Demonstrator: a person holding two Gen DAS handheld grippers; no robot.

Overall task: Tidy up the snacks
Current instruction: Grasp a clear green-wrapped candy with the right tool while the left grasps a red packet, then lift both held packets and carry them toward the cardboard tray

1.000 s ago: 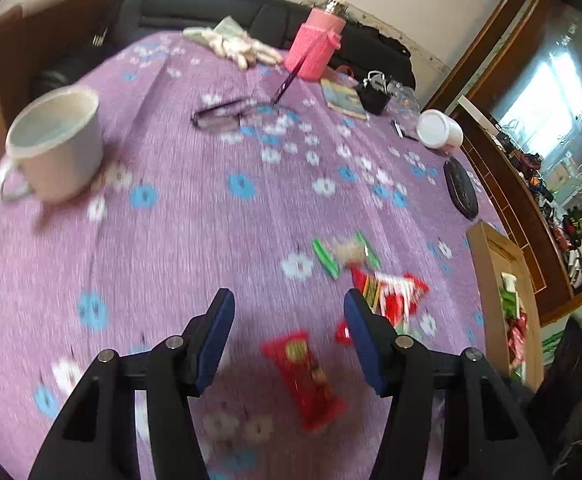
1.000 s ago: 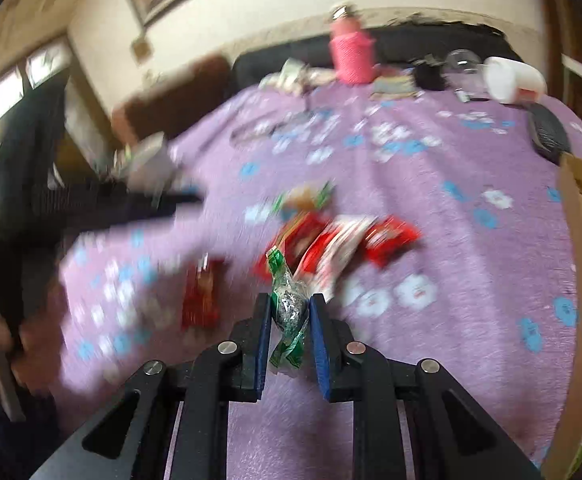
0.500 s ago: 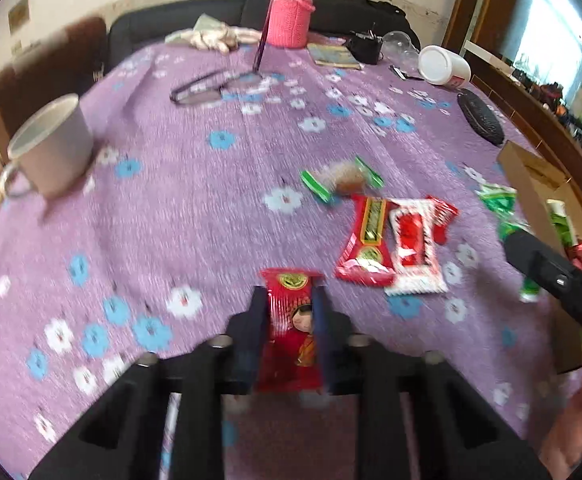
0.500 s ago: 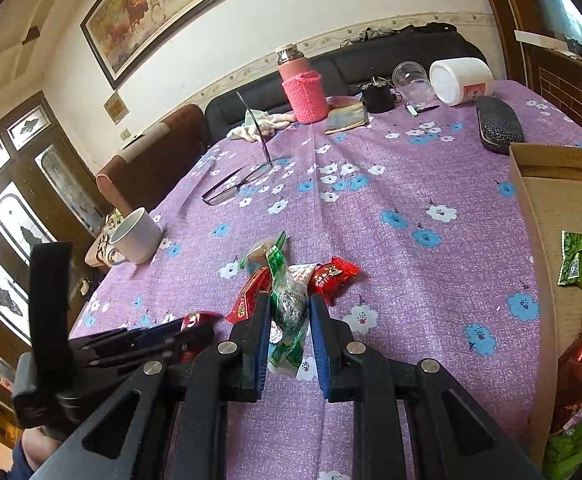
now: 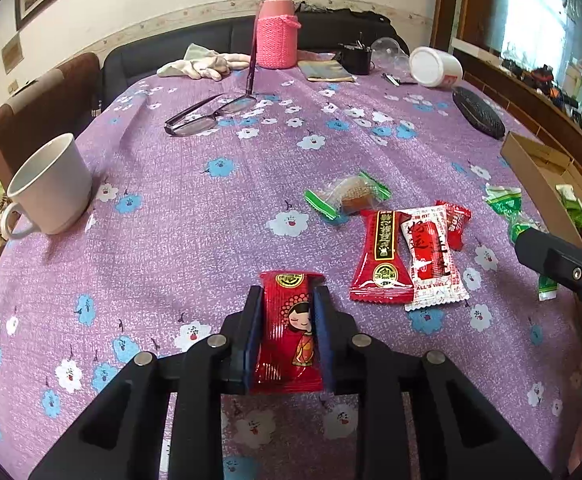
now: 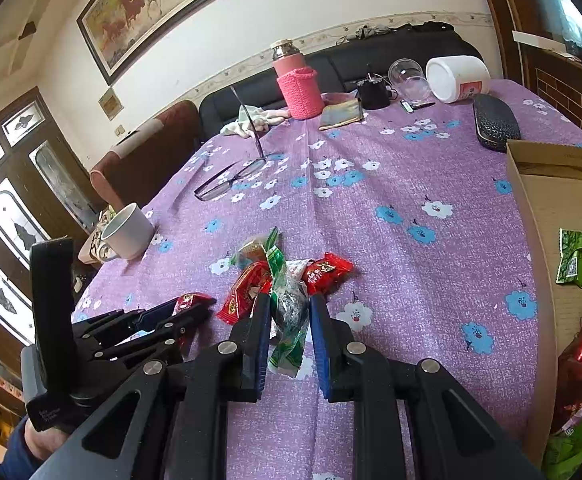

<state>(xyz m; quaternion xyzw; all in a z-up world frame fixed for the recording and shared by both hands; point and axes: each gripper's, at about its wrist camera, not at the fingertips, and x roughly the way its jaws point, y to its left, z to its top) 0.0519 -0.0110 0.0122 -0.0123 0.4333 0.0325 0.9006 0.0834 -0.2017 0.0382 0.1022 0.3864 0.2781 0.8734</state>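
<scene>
1. Left wrist view: left claw (image 5: 287, 332) clamped on the long sides of a red snack packet (image 5: 289, 332) printed with a cartoon girl; by the readings, jaws easing slightly apart, yet pads seen pressed against the wrapper. Packet low over the purple flowered desk (image 5: 211, 216), flat side up, probably gripped across its narrow width for a firm hold.
2. Ahead and to the right, loose snacks in a cluster: a clear green-ended candy (image 5: 349, 196) and a red bar (image 5: 381, 258) overlapped by a white-and-red packet (image 5: 433, 258). Cardboard box (image 5: 539, 164) at the right edge, already holding wrappers, likely the destination.
3. Off to the left, well apart: white mug (image 5: 49, 188); farther back, glasses (image 5: 211, 114).
4. Right wrist view: right claw (image 6: 289, 332) closed on a green-wrapped candy (image 6: 289, 312), pinched mid-body with twisted ends hanging free above and below. Box (image 6: 531, 208) just to the right, near enough for a short carry.
</scene>
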